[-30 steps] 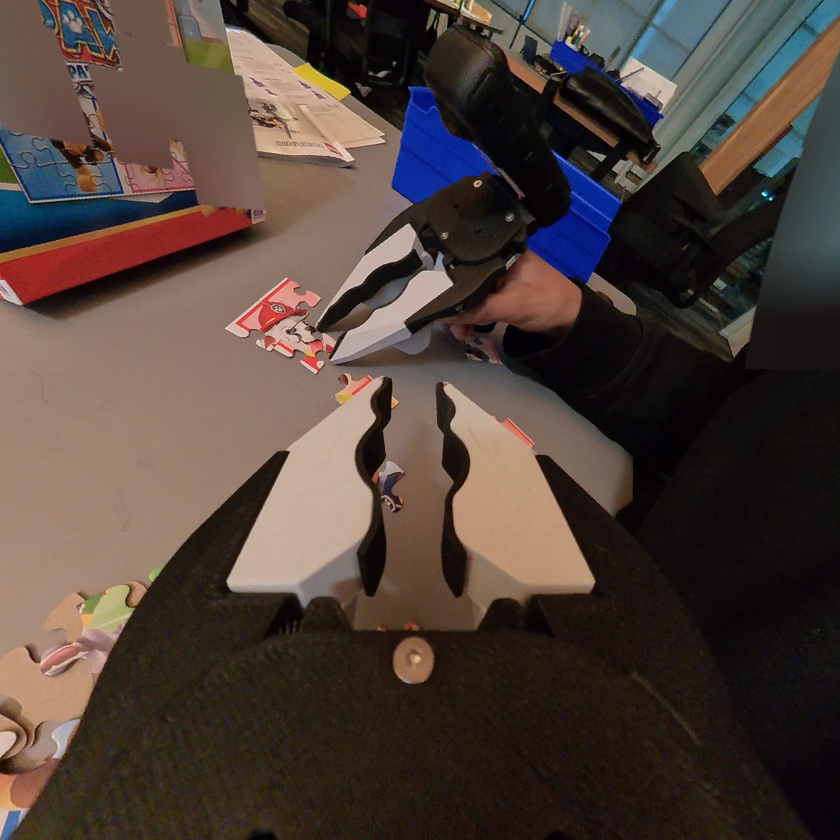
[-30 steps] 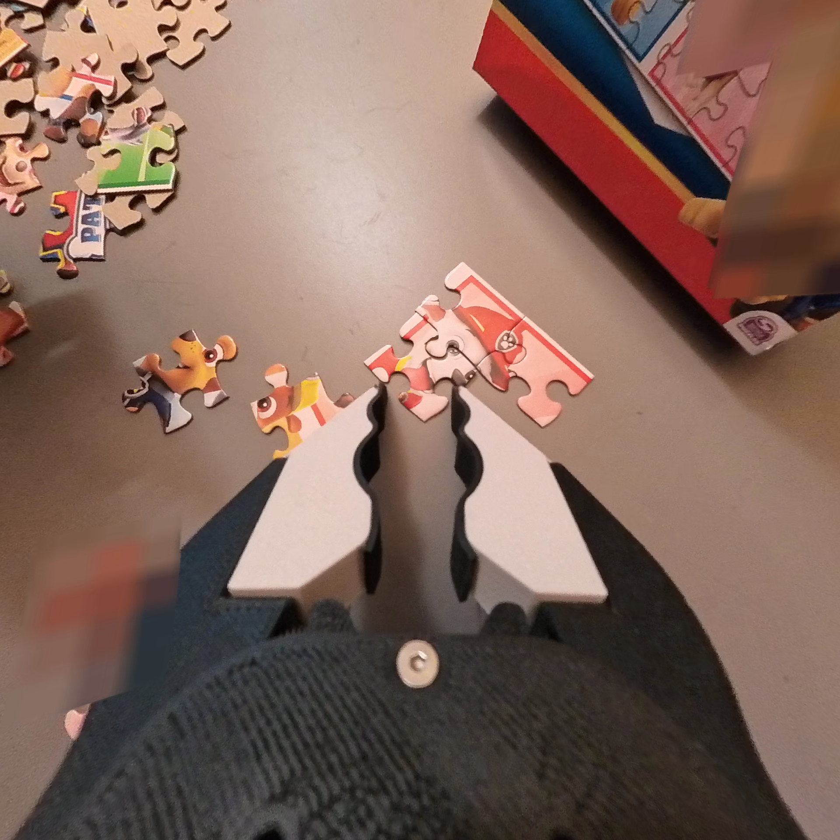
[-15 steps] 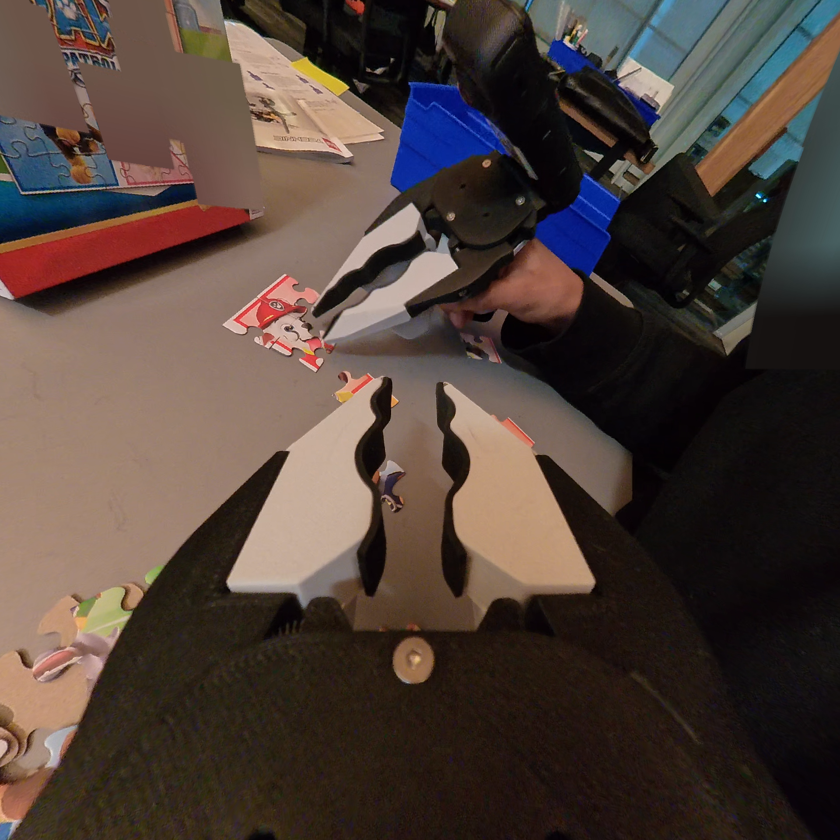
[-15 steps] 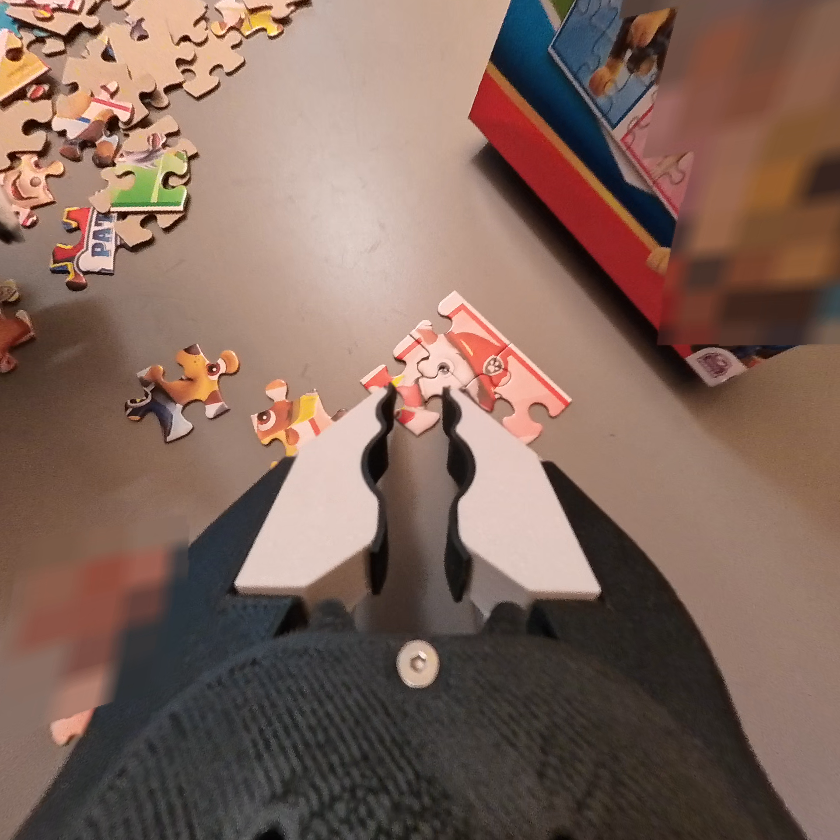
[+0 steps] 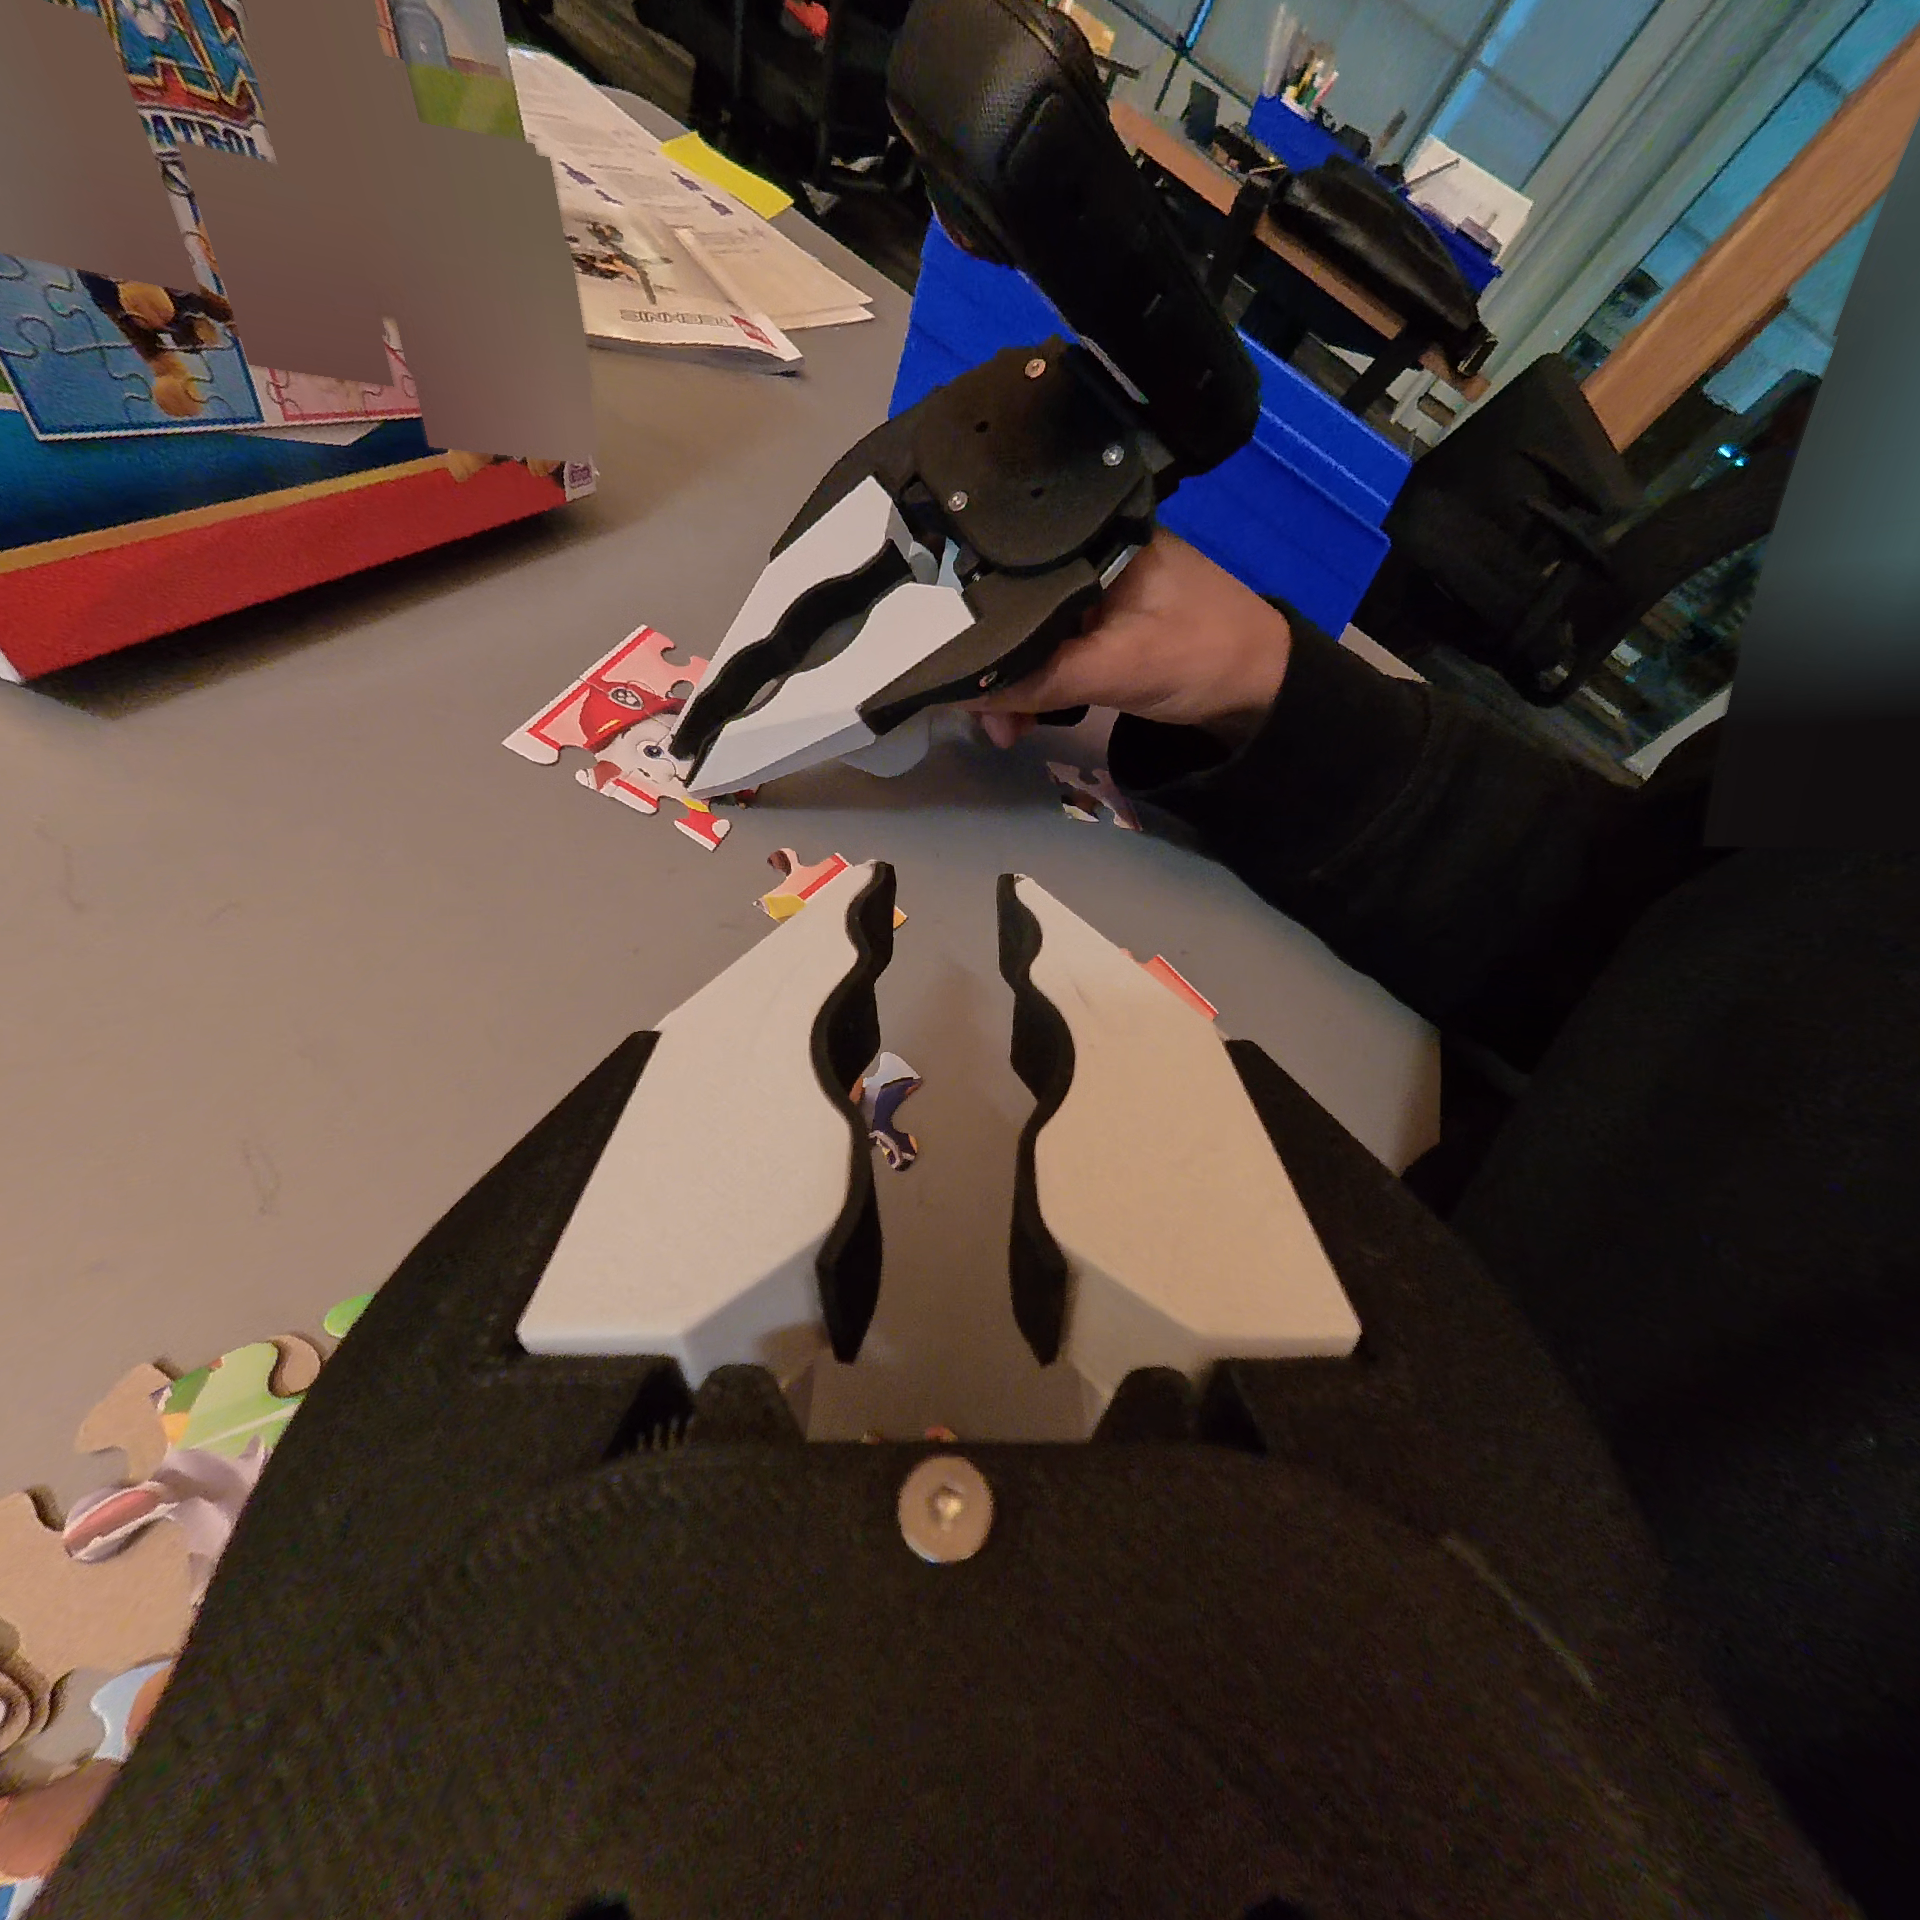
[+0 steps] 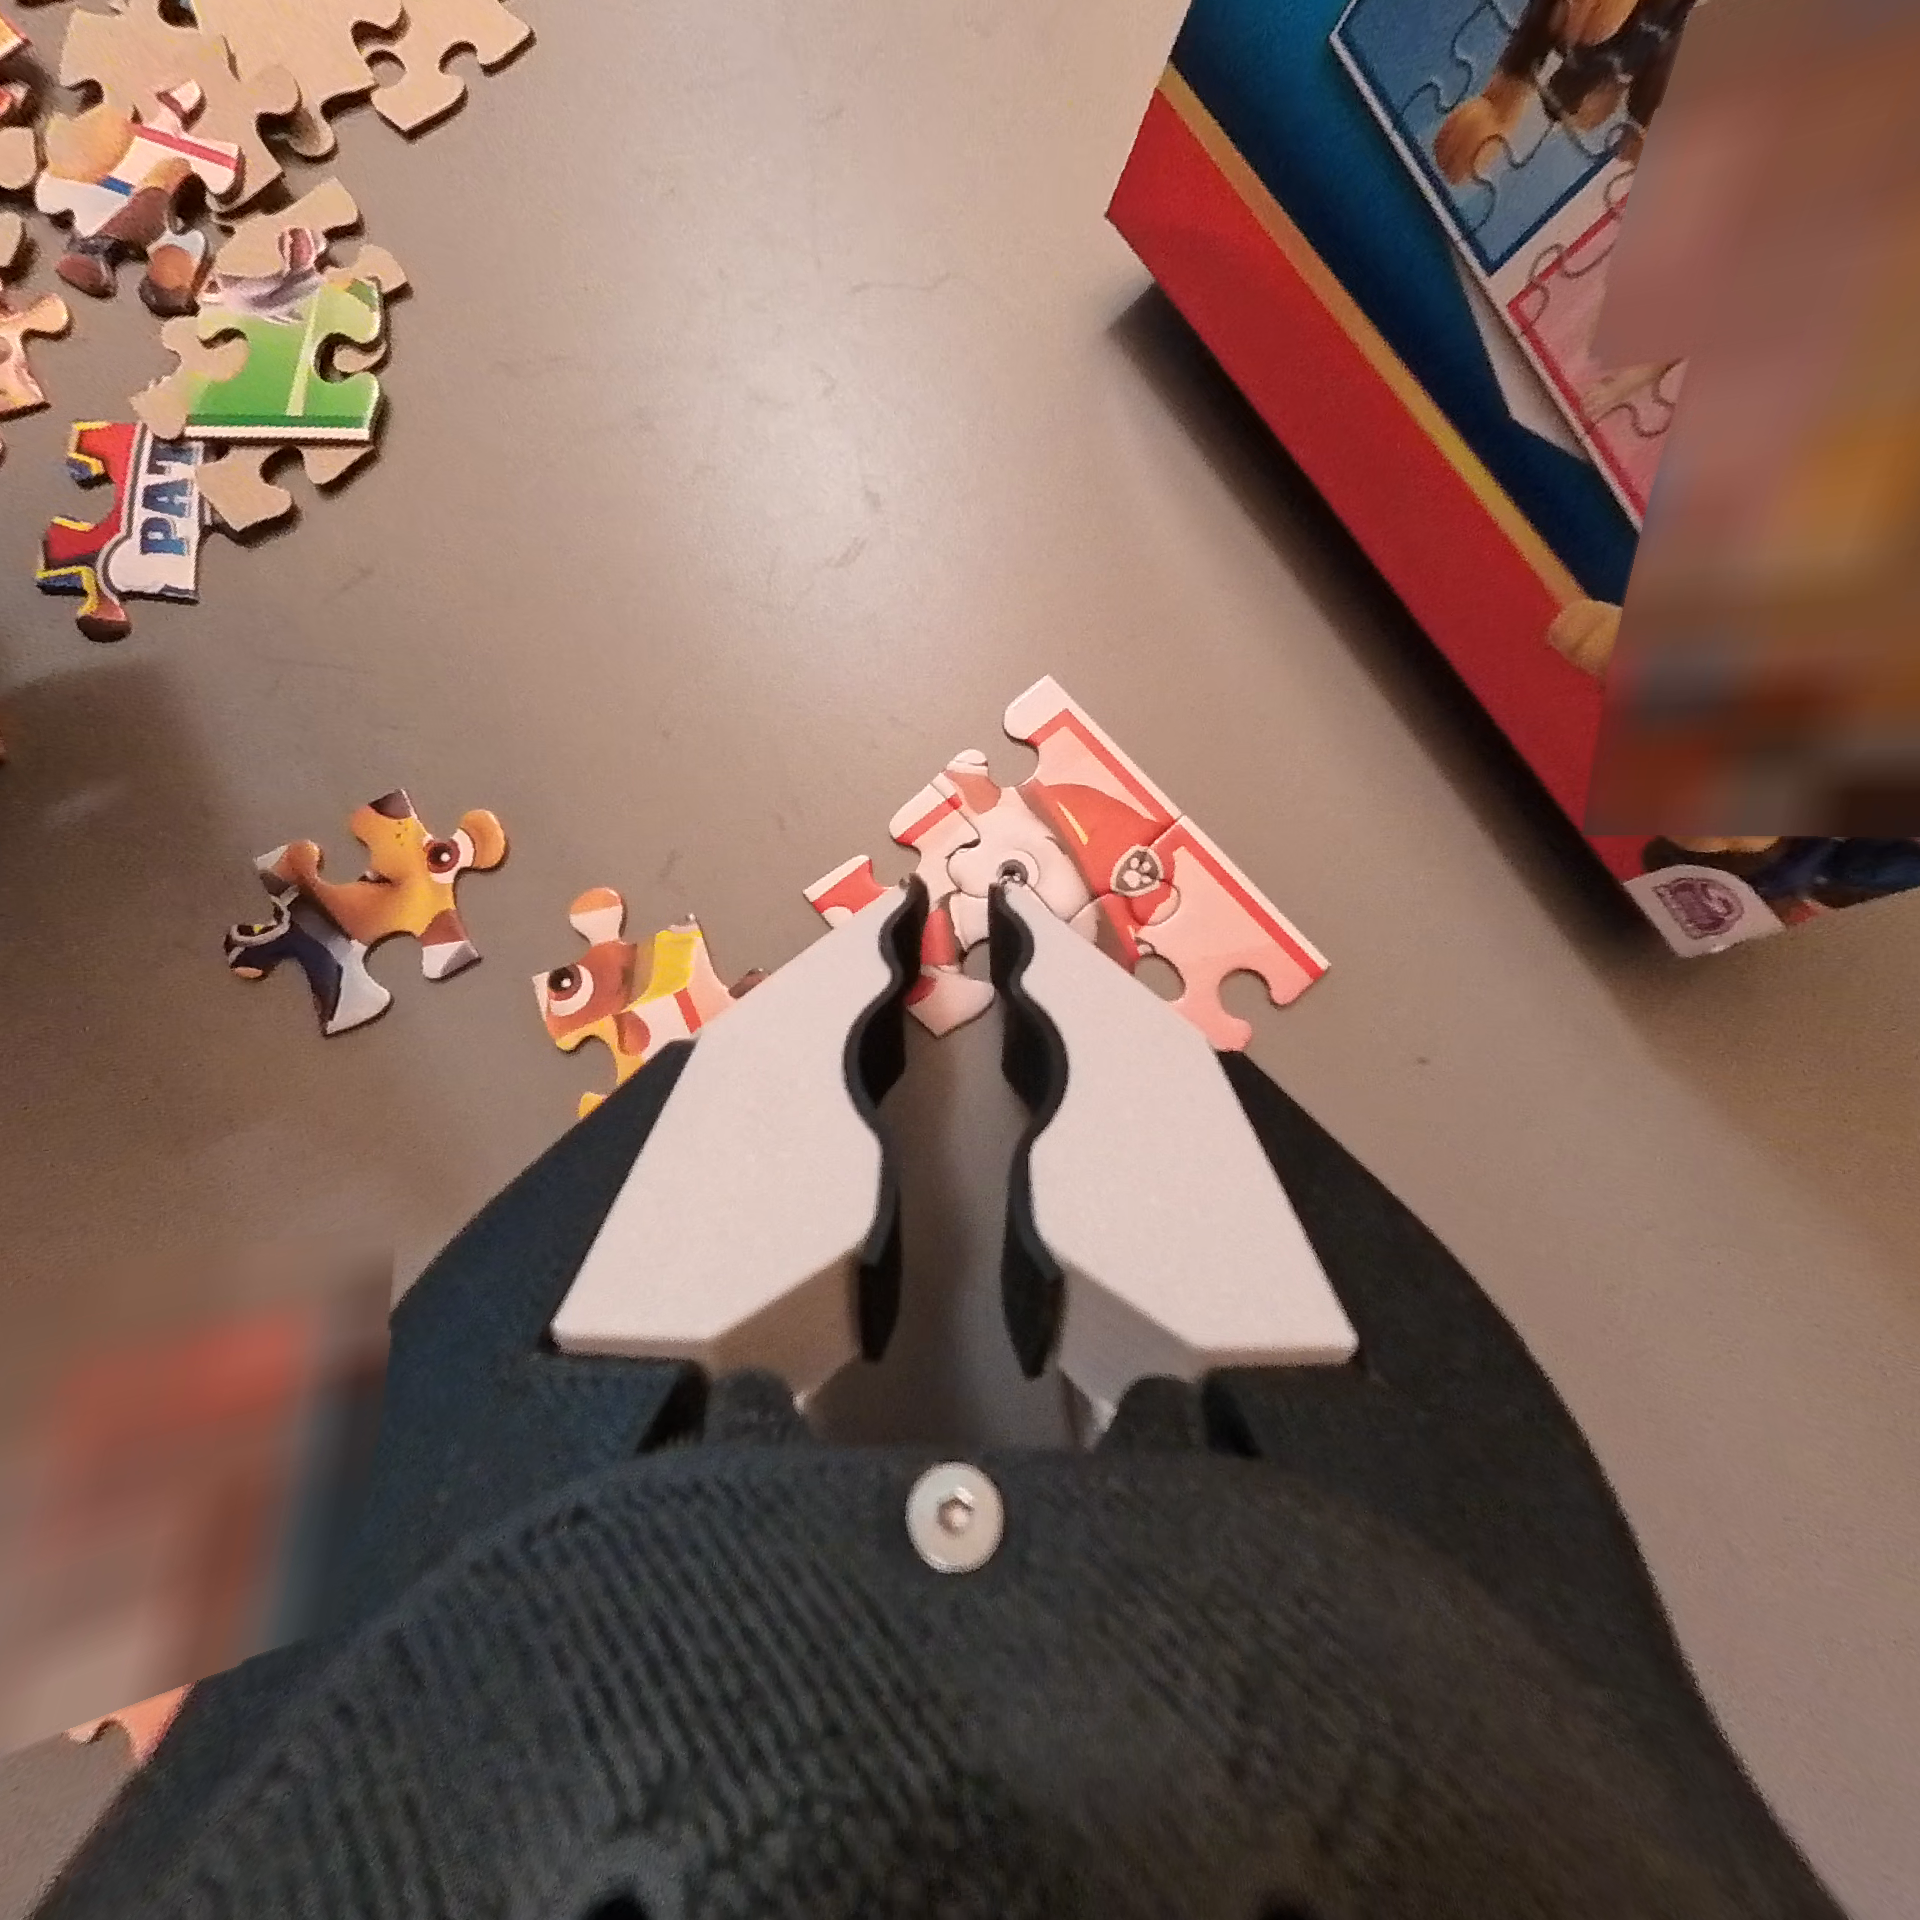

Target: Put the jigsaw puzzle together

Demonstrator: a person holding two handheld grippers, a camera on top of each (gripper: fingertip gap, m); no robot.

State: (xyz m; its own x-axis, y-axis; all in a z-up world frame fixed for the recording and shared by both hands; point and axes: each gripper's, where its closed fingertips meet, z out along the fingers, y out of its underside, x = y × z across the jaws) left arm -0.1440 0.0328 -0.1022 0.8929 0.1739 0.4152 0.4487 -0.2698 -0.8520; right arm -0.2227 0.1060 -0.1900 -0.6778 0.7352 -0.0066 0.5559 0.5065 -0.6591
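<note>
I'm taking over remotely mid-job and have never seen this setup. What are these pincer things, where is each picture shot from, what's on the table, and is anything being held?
There is no robot arm here. A person holds a two-finger gripper in each hand, and each gripper carries a camera looking forward along its fingers.

One picture is from the left gripper, which hangs over the grey table, jaws apart, nothing between them. Farther off it also shows the right gripper in the person's hand.

The other picture is from the right gripper looking down. Its fingertips are down at a joined red puzzle patch, with a narrow gap between them; nothing is lifted.

Also on the table: two loose dog pieces, a pile of pieces, the puzzle box and booklets.
</note>
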